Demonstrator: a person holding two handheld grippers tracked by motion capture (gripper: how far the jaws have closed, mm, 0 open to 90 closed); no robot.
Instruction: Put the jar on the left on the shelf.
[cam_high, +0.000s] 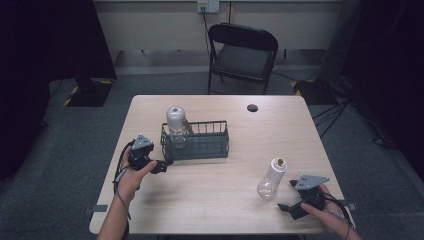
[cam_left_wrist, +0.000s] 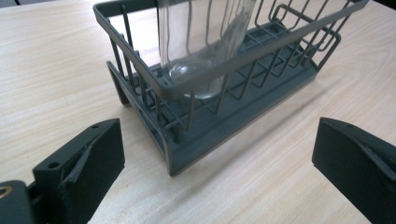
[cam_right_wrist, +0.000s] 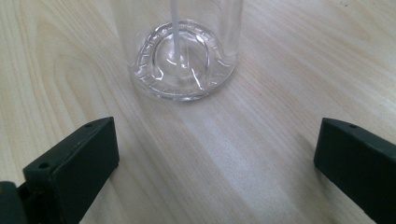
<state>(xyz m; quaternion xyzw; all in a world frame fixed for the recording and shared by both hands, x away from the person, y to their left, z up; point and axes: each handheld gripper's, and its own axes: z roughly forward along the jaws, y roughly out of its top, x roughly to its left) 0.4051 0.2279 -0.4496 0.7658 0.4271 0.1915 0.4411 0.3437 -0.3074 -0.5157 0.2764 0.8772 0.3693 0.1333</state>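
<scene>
Two forearms come in over the near edge of the table (cam_high: 215, 200), each hand holding one gripper, so two grippers in all. On the person's right, the right gripper (cam_high: 289, 196) rests near the front right corner with its jaws spread wide and nothing between them; just ahead of it stands a clear glass bottle (cam_high: 272, 179), upright on the bare wood, its round base close in front of the open jaws in the right gripper view (cam_right_wrist: 182, 65). Over on the person's left, the left gripper (cam_high: 164, 165) is likewise released, jaws wide apart and empty, pointed at the near left corner of a dark wire basket (cam_high: 200, 145). One basket, and inside it, at its left end, a second clear bottle (cam_high: 176, 125) standing upright, its glass bottom seen through the bars in the left gripper view (cam_left_wrist: 201, 56). That makes two bottles: one in the basket, one out on the tabletop, well apart. Behind the table stands one black folding chair (cam_high: 243, 55).
</scene>
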